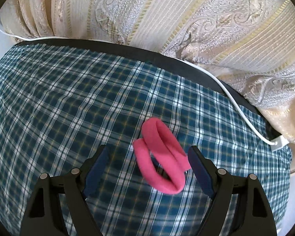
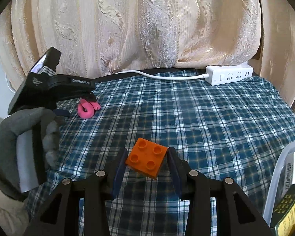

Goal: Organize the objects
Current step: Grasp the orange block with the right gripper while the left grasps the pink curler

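Tongs in the right hand, the right gripper, were nearly closed on an orange brick, the pads pressing two opposite side walls so the studs faced up and toward the camera; one corner pointed down at the checked cloth, and the brick seemed lifted clear of it, probably for carrying to a box at the right edge. Being square, it had no clear long axis. The left gripper stood wide open around a pink band lying on the cloth, held by nothing; the band's right end sat just beside one pad. Its folded loop ran lengthwise from upper left to lower right, roughly across the gap, so closing would likely squash it end to end.
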Available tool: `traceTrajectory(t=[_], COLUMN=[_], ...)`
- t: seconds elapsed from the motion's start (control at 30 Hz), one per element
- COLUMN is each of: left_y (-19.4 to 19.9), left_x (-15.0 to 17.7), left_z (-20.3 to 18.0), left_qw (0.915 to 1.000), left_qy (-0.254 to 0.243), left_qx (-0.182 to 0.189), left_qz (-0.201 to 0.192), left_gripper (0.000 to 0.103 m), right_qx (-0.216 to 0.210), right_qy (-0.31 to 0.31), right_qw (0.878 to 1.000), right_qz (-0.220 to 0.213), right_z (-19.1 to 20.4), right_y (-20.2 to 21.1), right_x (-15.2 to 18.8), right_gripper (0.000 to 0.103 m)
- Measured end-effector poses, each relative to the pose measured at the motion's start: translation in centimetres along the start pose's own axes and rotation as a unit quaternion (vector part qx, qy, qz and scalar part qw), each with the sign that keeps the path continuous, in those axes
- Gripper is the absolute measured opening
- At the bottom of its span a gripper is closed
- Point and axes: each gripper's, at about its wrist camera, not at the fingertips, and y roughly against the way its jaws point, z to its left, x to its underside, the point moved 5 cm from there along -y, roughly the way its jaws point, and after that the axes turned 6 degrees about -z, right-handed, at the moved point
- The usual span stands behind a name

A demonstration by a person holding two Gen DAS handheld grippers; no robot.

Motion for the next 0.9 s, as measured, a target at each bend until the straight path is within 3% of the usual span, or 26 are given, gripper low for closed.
traceTrajectory(t=[0.4,0.6,0.7,0.8,0.9], left_y=[-1.3,-1.2,-0.8,-0.3,0.0], left_x=[0.2,0.5,0.7,1.1,1.4], left_z=[-1.2,-0.8,-0.8,-1.2,-1.2], left_qw=[0.9982,0.9976,0.9972,0.9969,0.9961], left_qy=[-0.039,-0.051,-0.059,-0.070,-0.081], left_qx=[-0.040,-0.038,-0.032,-0.007,-0.003], left_qz=[-0.021,-0.028,-0.033,-0.035,-0.036], left_gripper=[0.083,0.083,0.077,0.058,0.056], right_qx=[0.003,0.004,0.005,0.005,0.007], right_qy=[-0.002,-0.002,-0.001,-0.002,-0.005], right_qw=[1.000,1.000,1.000,1.000,1.000], right_qz=[-0.001,0.000,-0.001,-0.001,-0.001], right_z=[-0.2,-0.2,-0.2,-0.3,-0.4], right_y=[-0.1,-0.2,-0.2,-0.1,-0.2], right_x=[-0.1,0.0,0.0,0.0,-0.1], right_gripper=[0.044,0.044,0.044,0.044,0.044])
